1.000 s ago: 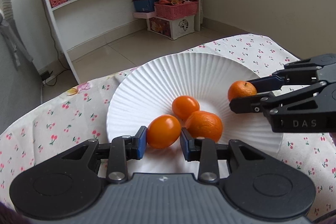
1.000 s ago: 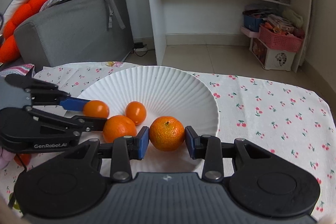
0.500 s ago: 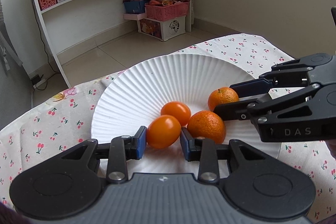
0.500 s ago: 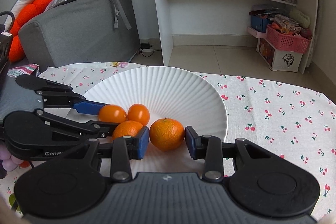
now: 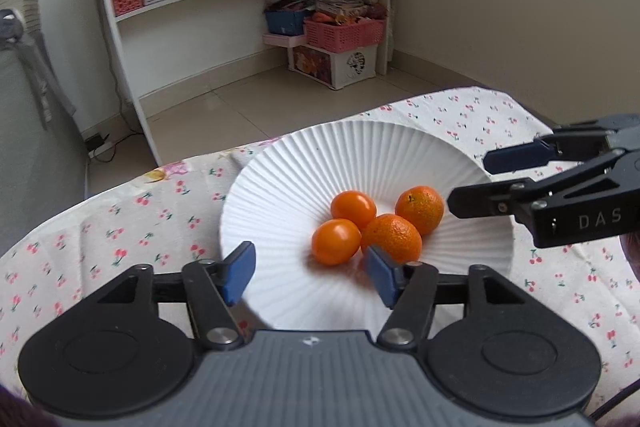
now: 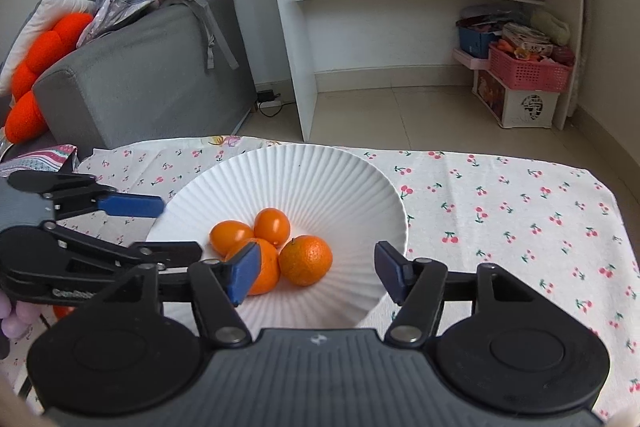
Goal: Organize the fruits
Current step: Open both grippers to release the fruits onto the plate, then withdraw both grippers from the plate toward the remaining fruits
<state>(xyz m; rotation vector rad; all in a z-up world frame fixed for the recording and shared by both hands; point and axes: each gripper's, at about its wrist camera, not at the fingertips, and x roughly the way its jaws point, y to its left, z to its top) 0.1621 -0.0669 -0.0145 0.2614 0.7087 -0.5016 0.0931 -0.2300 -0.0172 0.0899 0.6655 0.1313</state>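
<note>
Fingers of the left gripper (image 5: 308, 273) stand spread and are opening, blue pads clear of the fruit, with a smooth orange tomato (image 5: 336, 241) lying just beyond the gap, low in the middle of the left wrist view. The right gripper (image 6: 316, 273) is likewise opening, its pads apart and pressing on nothing; a dimpled tangerine (image 6: 305, 259) sits free between and just past them. That tangerine touches a second tangerine (image 6: 266, 267), partly hidden behind the right gripper's left pad, and a second tomato (image 6: 272, 226) rests behind the pair. All four fruits cluster together in the hollow of a white ribbed plate (image 5: 400, 155) at the centre of both views. The plate sits on a cherry-print tablecloth (image 6: 520, 211). Farther off, a white shelf unit (image 6: 420, 7) fills the upper right and a grey sofa (image 6: 132, 79) the upper left.
</note>
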